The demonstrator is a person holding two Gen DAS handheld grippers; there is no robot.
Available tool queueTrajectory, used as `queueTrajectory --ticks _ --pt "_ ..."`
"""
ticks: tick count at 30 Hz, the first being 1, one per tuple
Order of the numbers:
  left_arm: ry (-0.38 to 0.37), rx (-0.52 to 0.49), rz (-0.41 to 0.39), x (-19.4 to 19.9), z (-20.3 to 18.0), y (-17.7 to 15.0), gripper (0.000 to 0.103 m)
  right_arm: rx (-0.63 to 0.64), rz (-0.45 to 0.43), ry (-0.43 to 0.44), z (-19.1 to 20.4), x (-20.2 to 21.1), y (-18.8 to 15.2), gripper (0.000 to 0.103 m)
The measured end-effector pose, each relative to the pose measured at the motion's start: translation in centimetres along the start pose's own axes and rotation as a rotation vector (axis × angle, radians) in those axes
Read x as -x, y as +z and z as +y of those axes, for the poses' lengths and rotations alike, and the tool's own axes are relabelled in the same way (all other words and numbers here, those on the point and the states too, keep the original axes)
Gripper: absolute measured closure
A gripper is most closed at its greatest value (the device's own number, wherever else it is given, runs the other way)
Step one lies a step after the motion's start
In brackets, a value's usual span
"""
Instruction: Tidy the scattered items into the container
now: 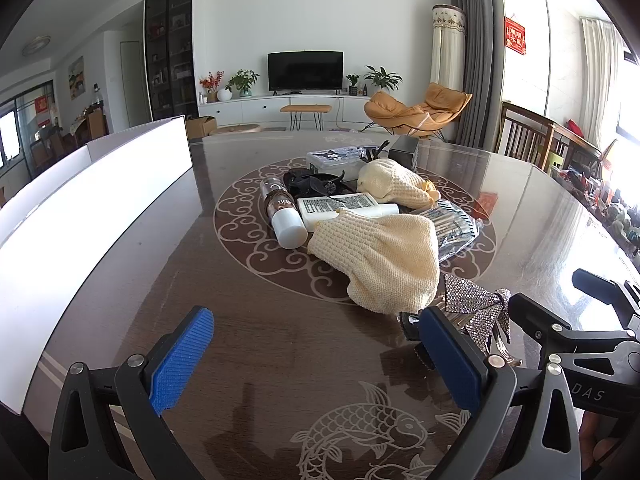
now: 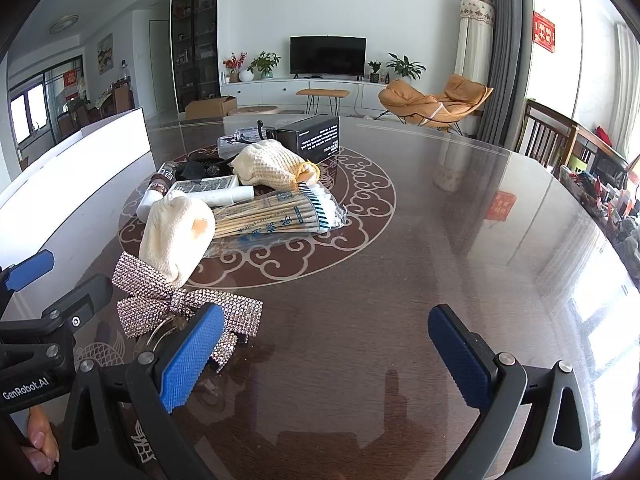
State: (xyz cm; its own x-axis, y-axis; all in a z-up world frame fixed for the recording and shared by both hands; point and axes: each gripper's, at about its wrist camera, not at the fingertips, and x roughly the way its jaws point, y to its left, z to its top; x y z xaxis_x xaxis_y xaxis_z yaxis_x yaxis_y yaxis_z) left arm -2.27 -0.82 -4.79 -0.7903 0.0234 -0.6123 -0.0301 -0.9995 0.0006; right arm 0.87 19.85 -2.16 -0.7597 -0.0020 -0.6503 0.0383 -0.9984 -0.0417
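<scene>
Grippers at rest: we hold the left gripper and right gripper wide apart and empty over the table, the rhinestone bow just beside the right one's left finger. Scattered items lie heaped at the table's centre, the white container to their left. We judge the bow's thin loops may slip or snag the knitted pouch it touches.

**Bright daylight, strong glare, heavy fisheye bend**

Lit by daylight from windows far right of the fingers, blown out to white. Glossy table streaked with glare beyond the right fingertip. White container left of the fingers overexposed, featureless. Soft finger shadows just ahead of the pads. Sharp at centre; bent, dark-vignetted edges.
</scene>
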Motion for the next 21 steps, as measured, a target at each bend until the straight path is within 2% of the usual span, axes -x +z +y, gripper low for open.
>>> queueTrajectory --ticks 21 --pt "-0.005 0.003 0.002 -0.25 -0.04 -0.02 0.000 0.000 0.001 0.001 0.03 -0.05 -0.05 0.001"
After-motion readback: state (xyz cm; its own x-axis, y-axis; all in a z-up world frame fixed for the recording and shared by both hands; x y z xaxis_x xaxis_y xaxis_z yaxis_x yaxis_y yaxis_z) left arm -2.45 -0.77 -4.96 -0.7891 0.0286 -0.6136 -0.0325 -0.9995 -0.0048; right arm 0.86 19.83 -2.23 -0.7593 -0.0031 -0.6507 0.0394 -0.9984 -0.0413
